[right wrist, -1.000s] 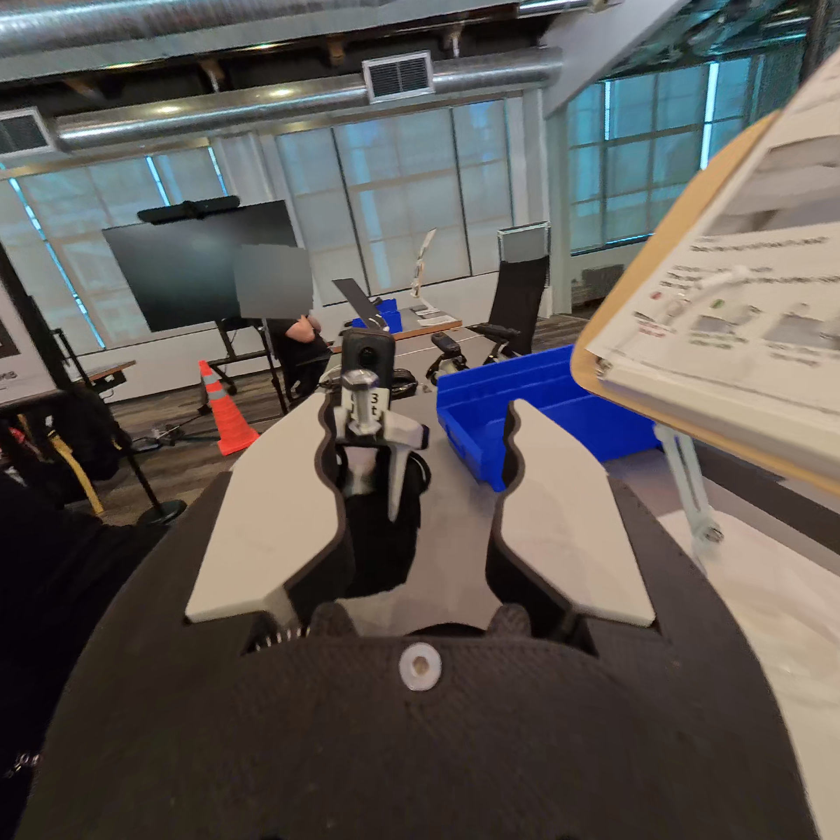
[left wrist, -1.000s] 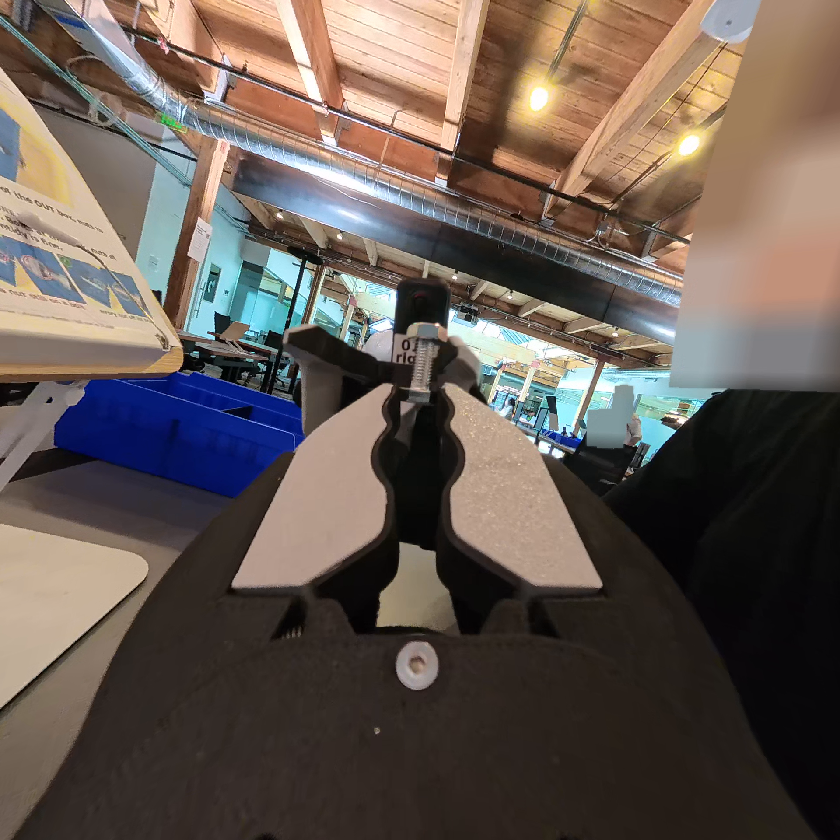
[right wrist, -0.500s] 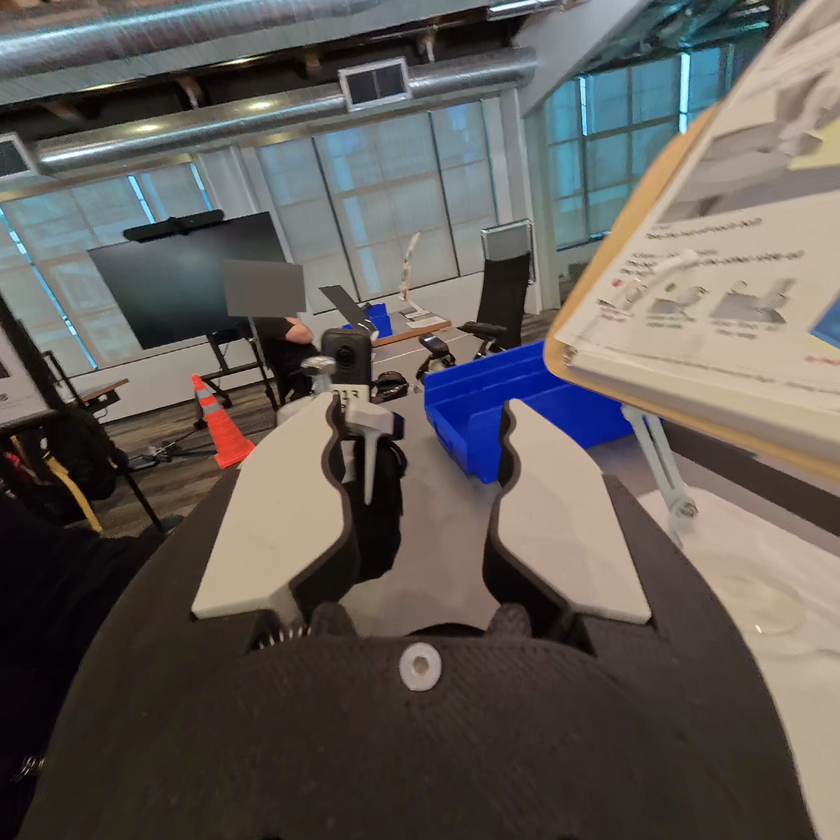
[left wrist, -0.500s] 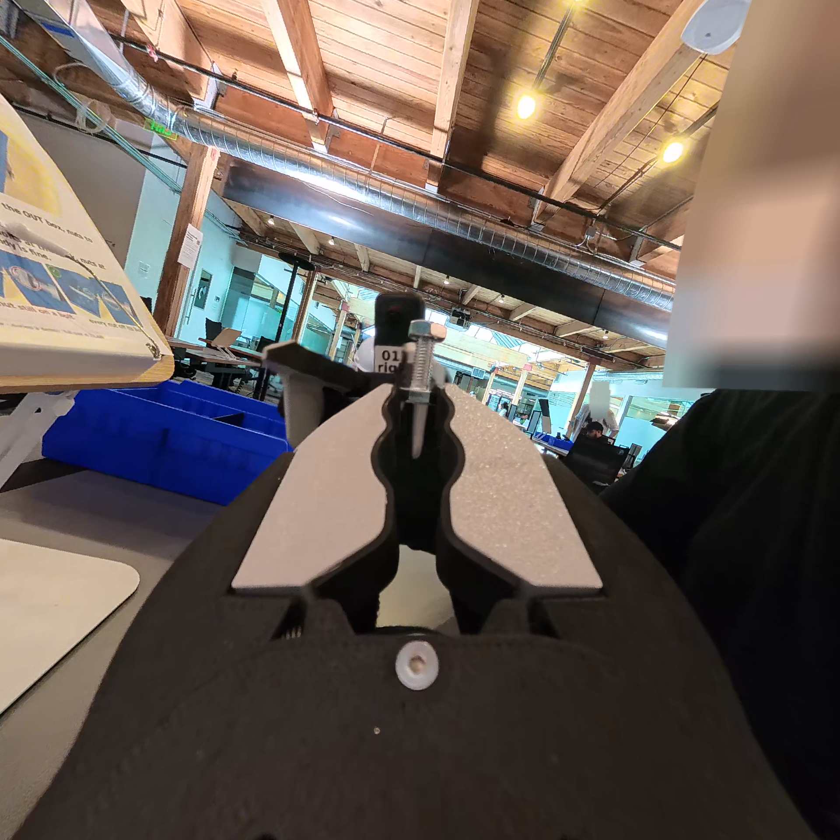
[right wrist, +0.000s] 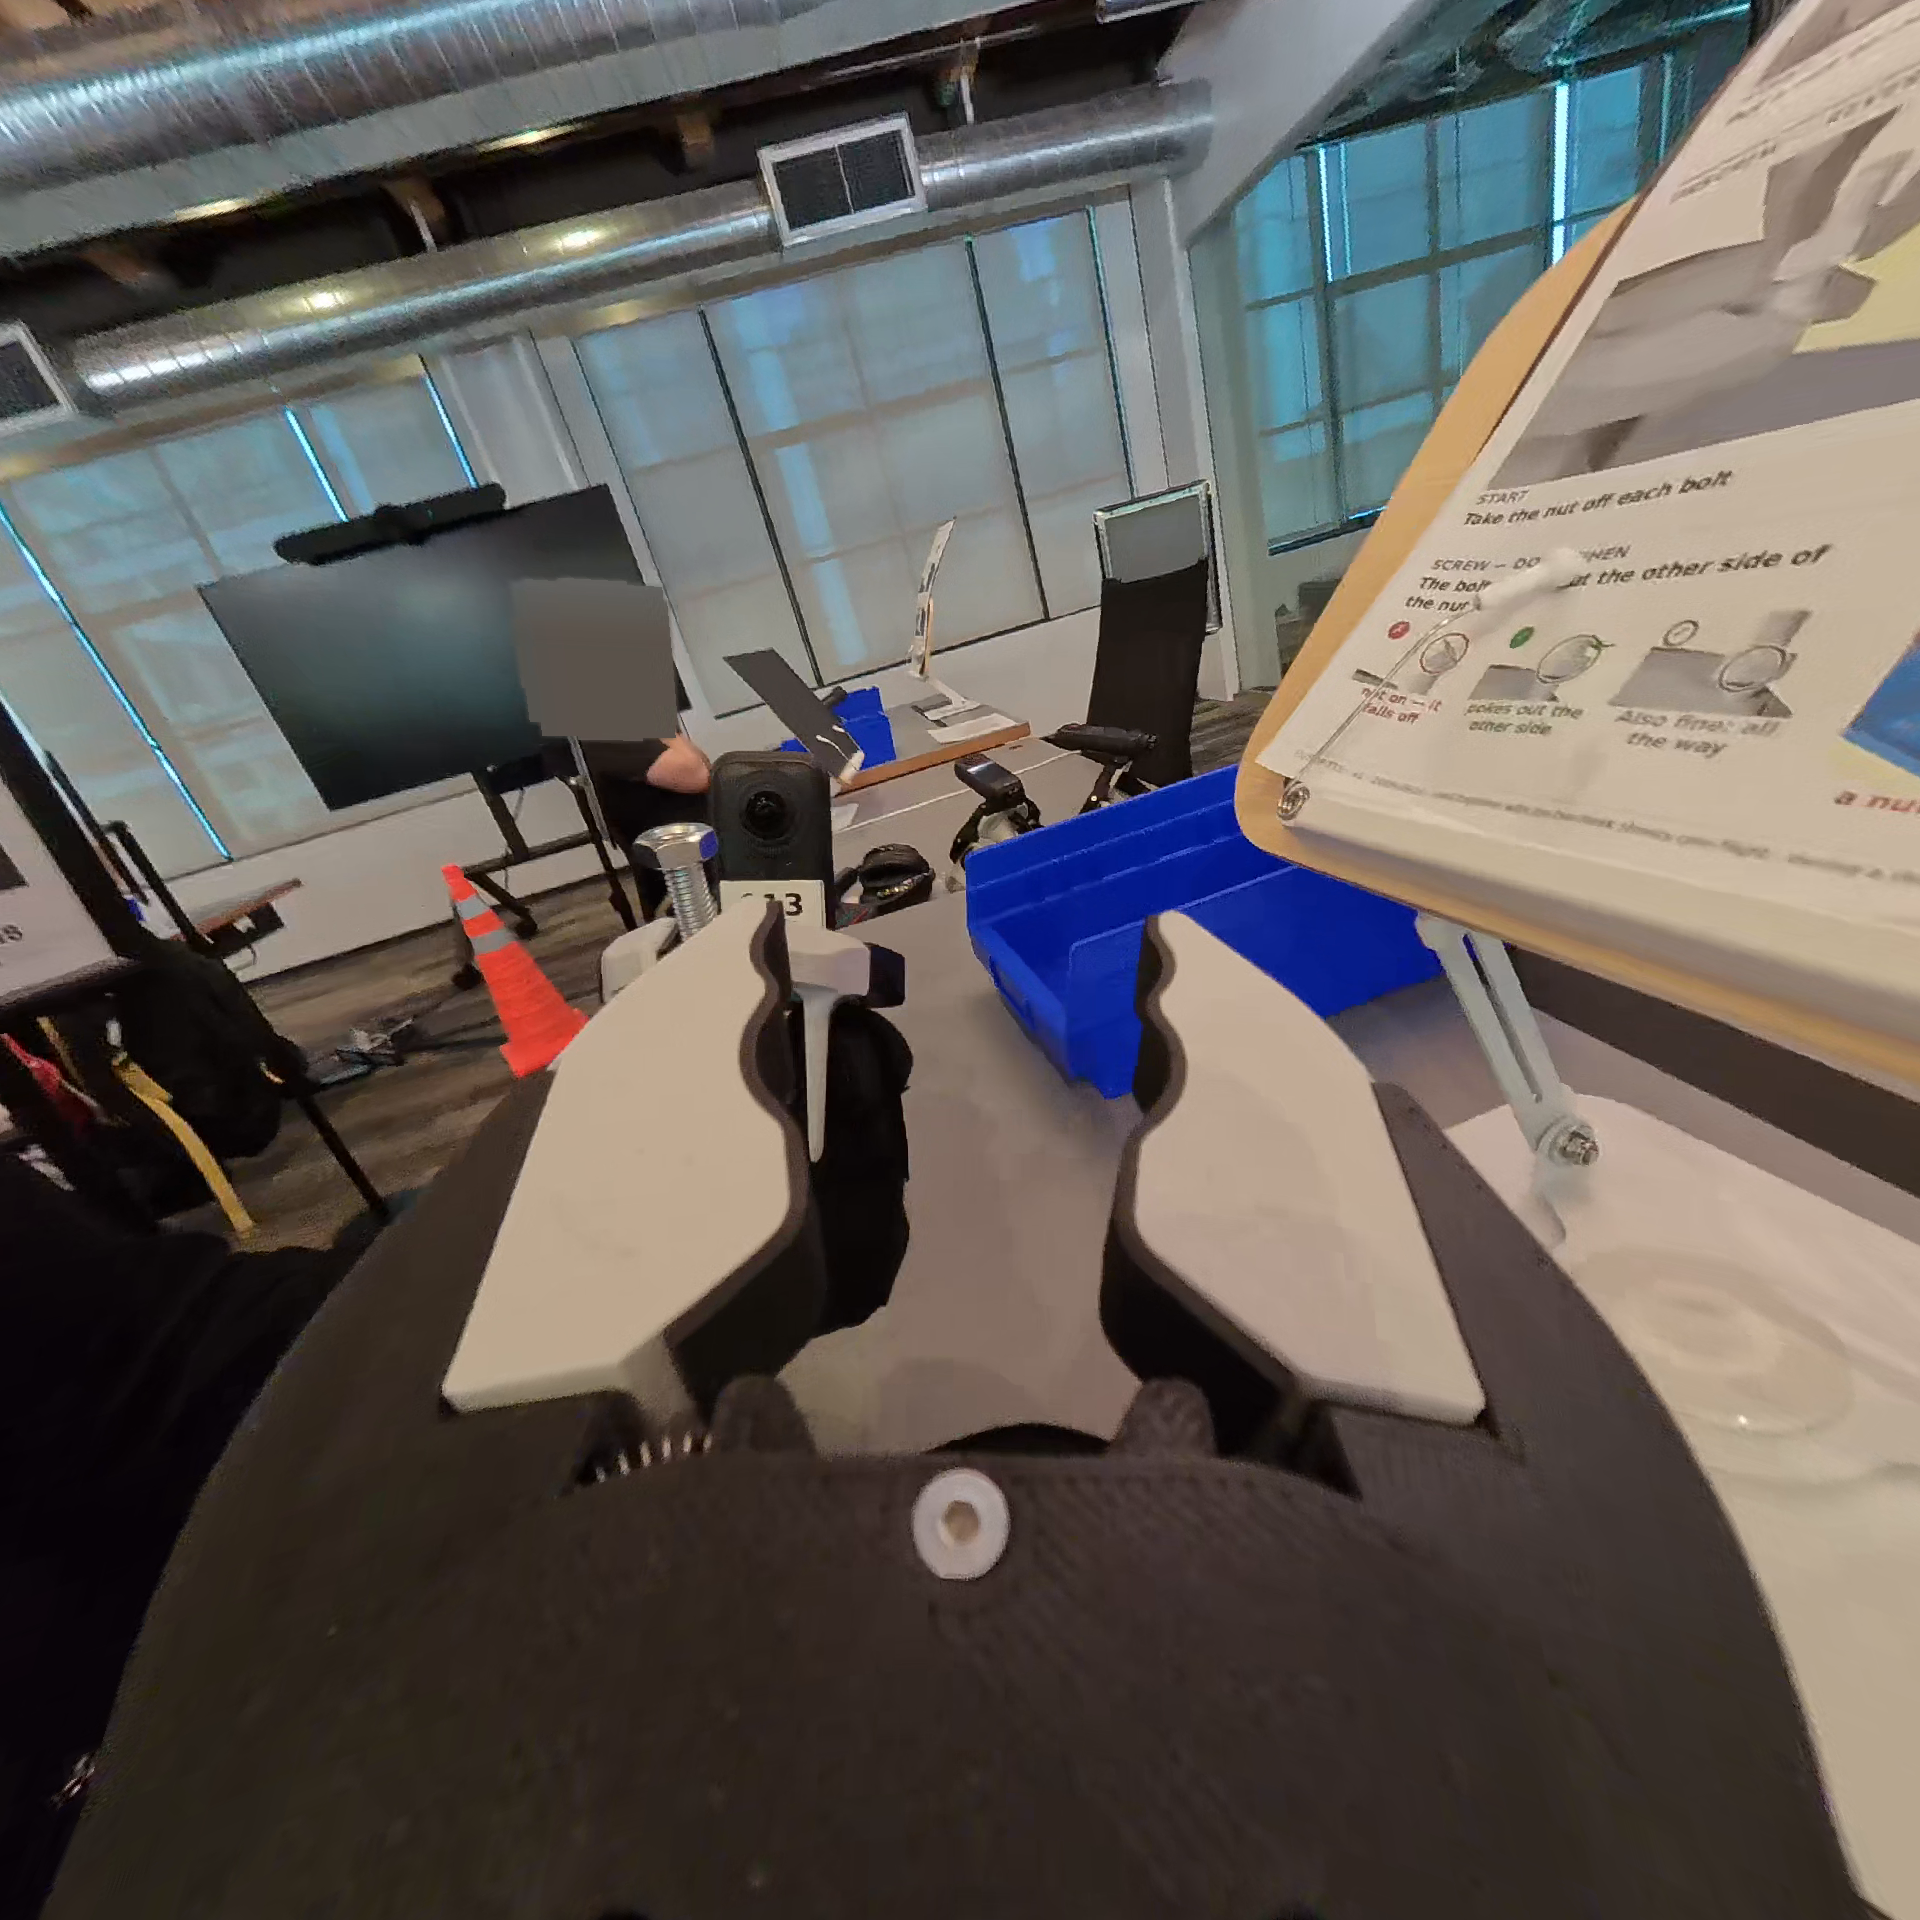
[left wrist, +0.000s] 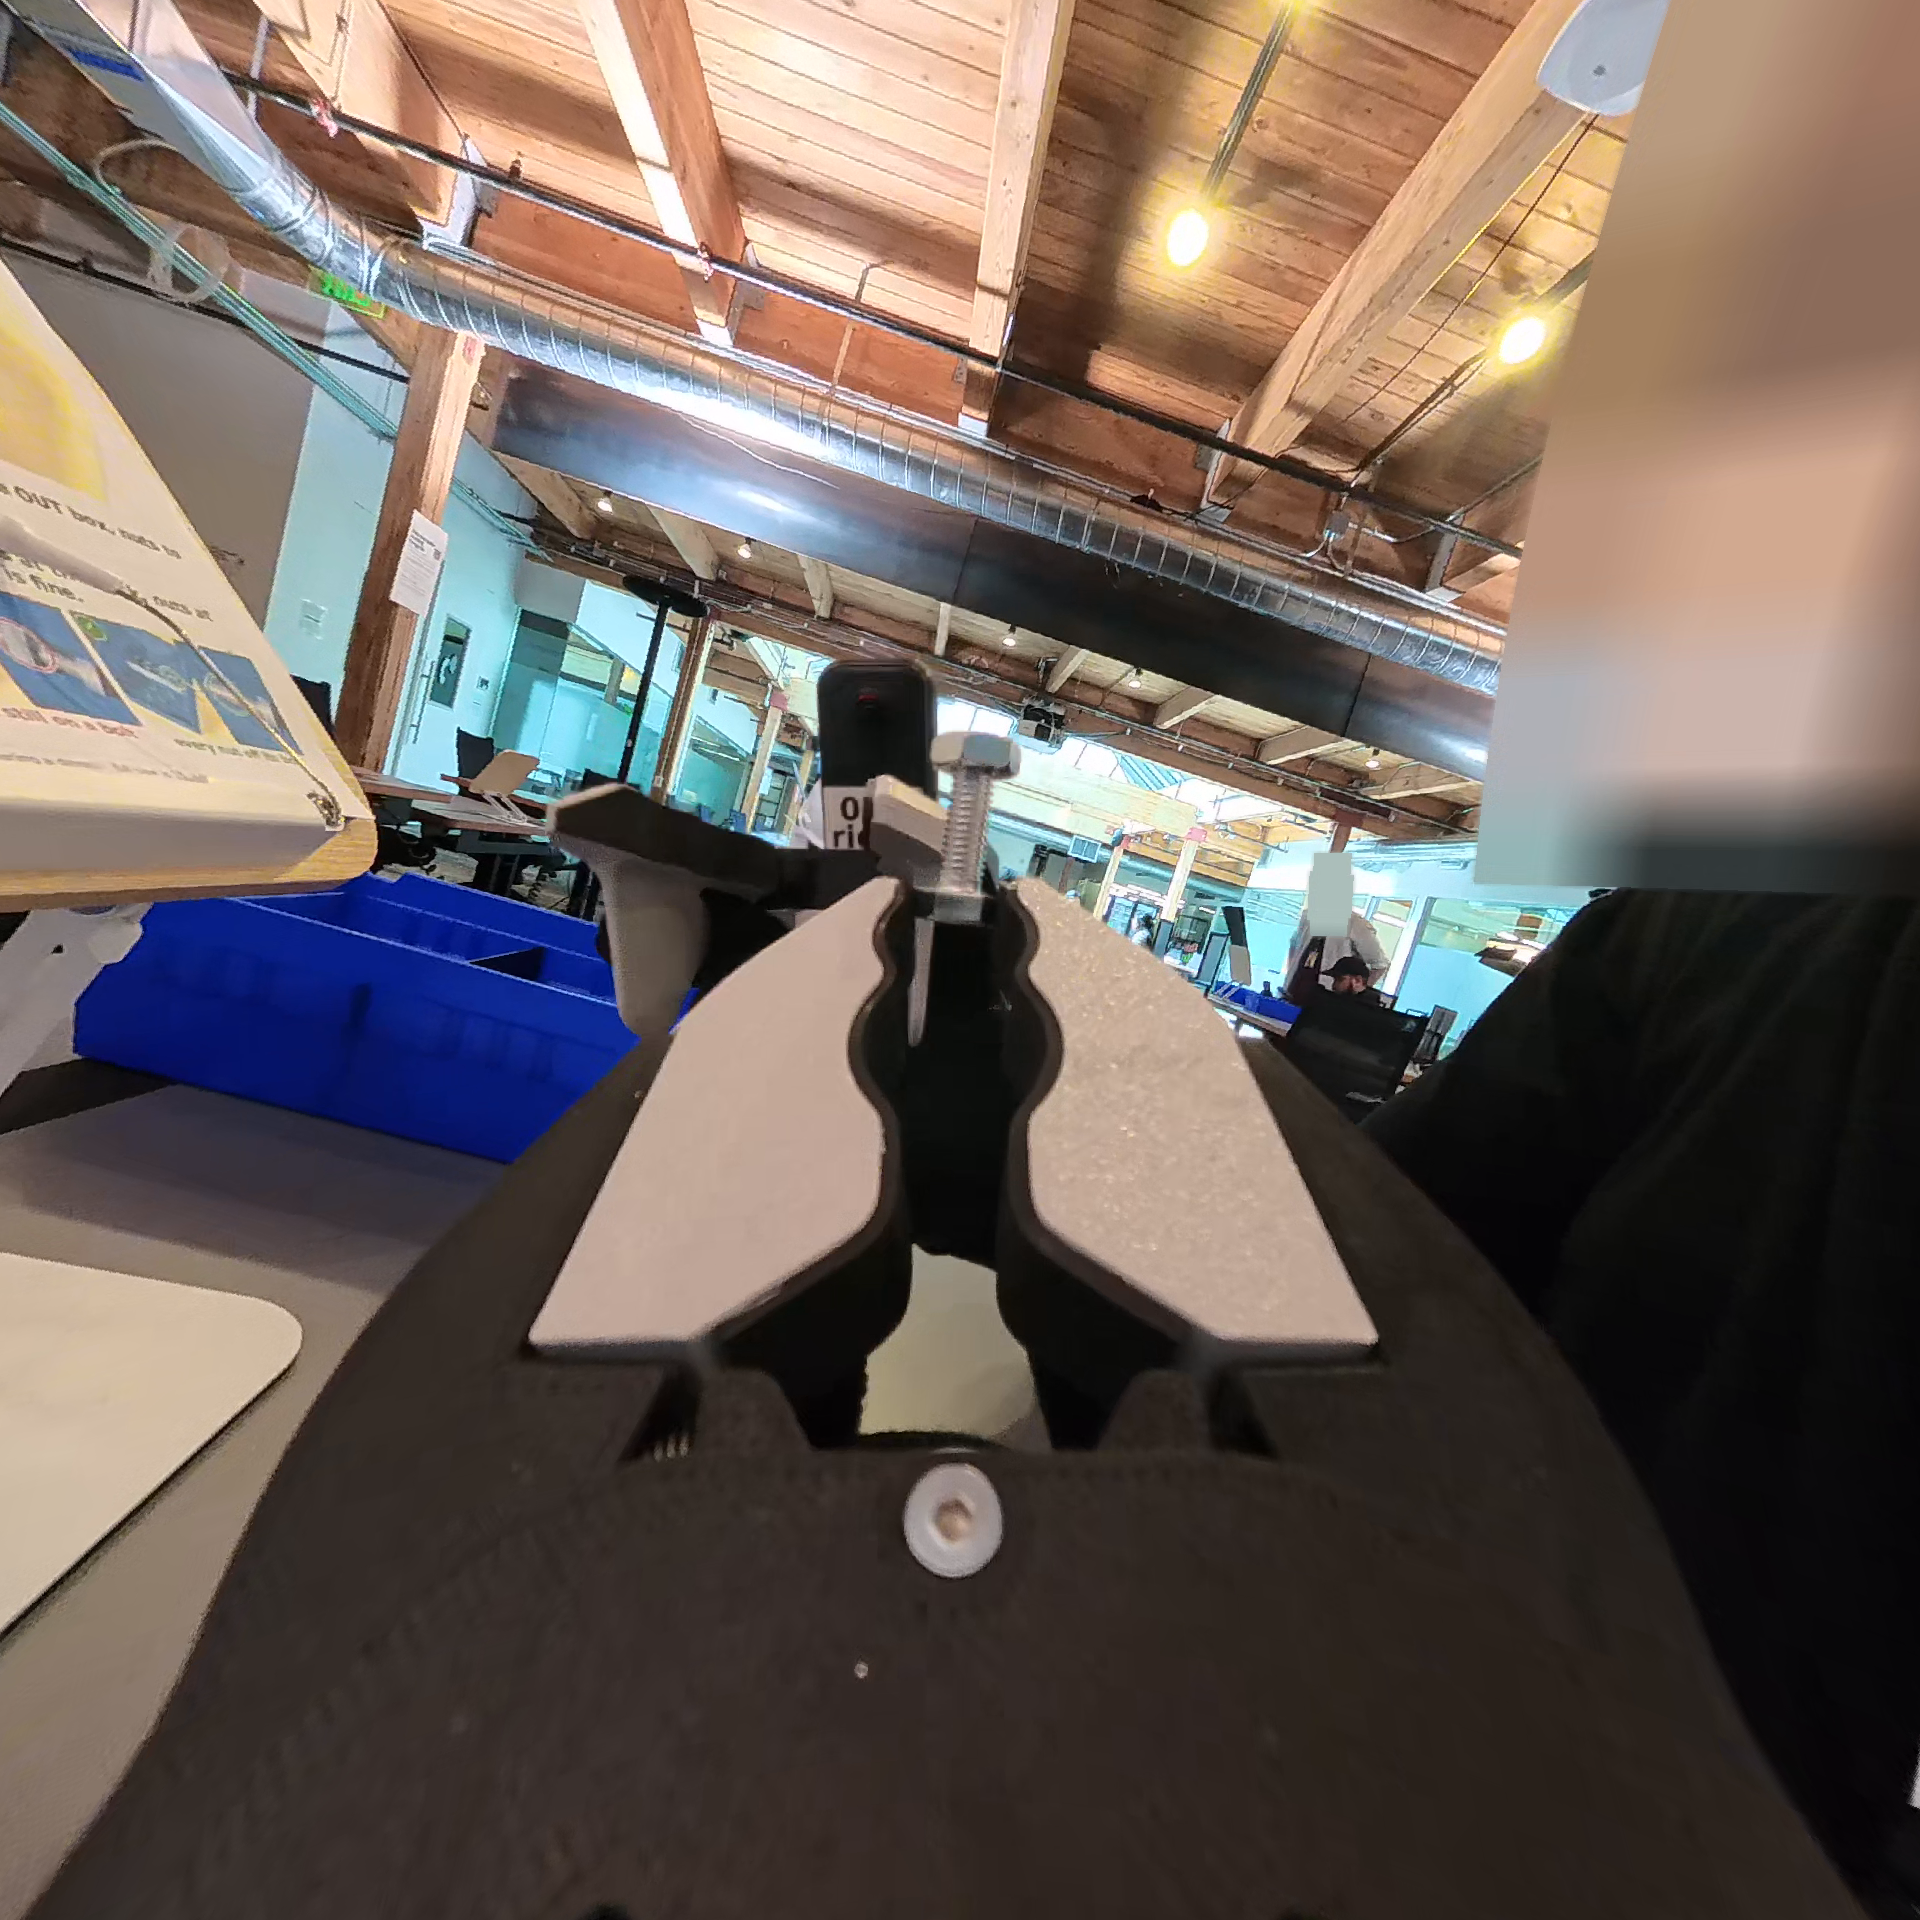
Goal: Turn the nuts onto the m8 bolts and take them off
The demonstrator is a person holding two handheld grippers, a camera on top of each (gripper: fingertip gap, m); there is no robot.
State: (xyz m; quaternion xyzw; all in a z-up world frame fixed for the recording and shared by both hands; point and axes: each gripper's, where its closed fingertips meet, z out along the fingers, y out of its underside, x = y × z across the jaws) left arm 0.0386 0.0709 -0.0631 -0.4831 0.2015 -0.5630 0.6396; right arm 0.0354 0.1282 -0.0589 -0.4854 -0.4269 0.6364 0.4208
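The left gripper [left wrist: 958,904] is clamped narrowly on the lower end of a silver bolt [left wrist: 966,821], whose long axis stands upright, head on top. From that bolt, the right gripper [right wrist: 961,961] lies just beside, jaws spread wide and holding nothing; a nut may sit at the clamped end, though that is hard to tell. White labels on both grippers and an instruction sheet [right wrist: 1621,582] above the blue bin [right wrist: 1195,894] carry print.

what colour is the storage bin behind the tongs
Bright blue. The storage bin shows best in the right wrist view.
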